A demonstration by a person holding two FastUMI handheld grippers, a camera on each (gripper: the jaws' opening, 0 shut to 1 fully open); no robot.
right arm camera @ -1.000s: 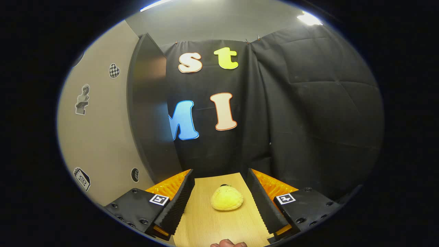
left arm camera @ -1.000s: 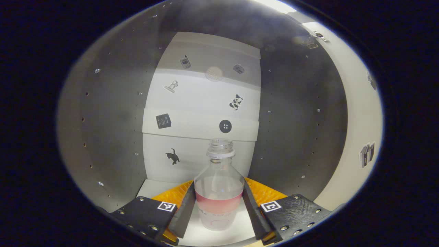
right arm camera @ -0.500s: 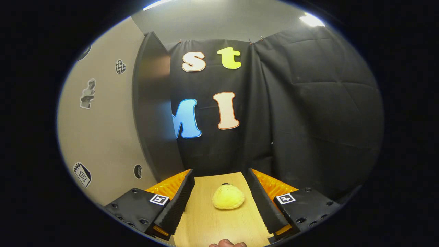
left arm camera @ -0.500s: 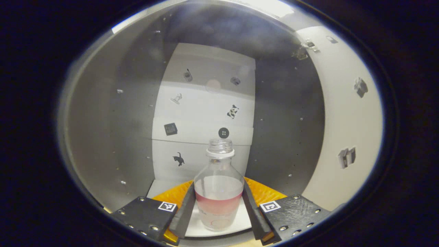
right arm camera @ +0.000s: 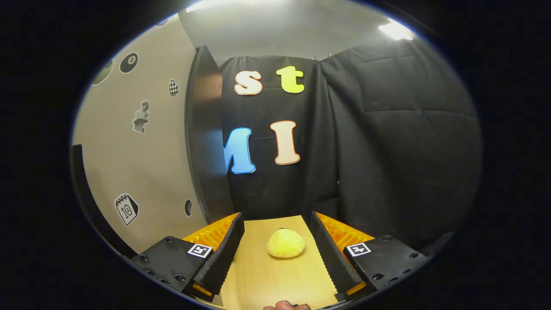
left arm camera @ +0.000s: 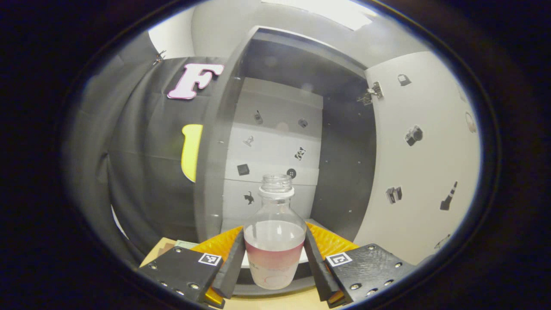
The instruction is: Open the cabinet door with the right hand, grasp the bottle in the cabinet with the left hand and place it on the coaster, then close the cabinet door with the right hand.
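In the left gripper view, the left gripper [left arm camera: 274, 262] is clamping the bottle [left arm camera: 274, 241], with both fingers pressing against opposite sides of the lower body. The bottle is standing upright between the fingers, uncapped, with a clear upper section, a reddish band around the middle and a pale base. It is sitting in front of the open cabinet [left arm camera: 275, 142], level with the front edge of the cabinet floor, and whether its base is touching anything cannot be determined. The cabinet's pale back panel is carrying several small stickers. The cabinet door [left arm camera: 419, 163] is standing swung open on the right side of this view, with its hinge visible near the top. A strip of the wooden tabletop [left arm camera: 159, 254] is showing at the lower left. In the right gripper view, the right gripper [right arm camera: 277, 249] is hanging wide open above the tabletop [right arm camera: 262, 280] and is holding nothing. A yellow plush object [right arm camera: 286, 243] is lying on the tabletop between and beyond the fingers, apart from both. The cabinet door [right arm camera: 142, 146] is occupying the left side of this view.
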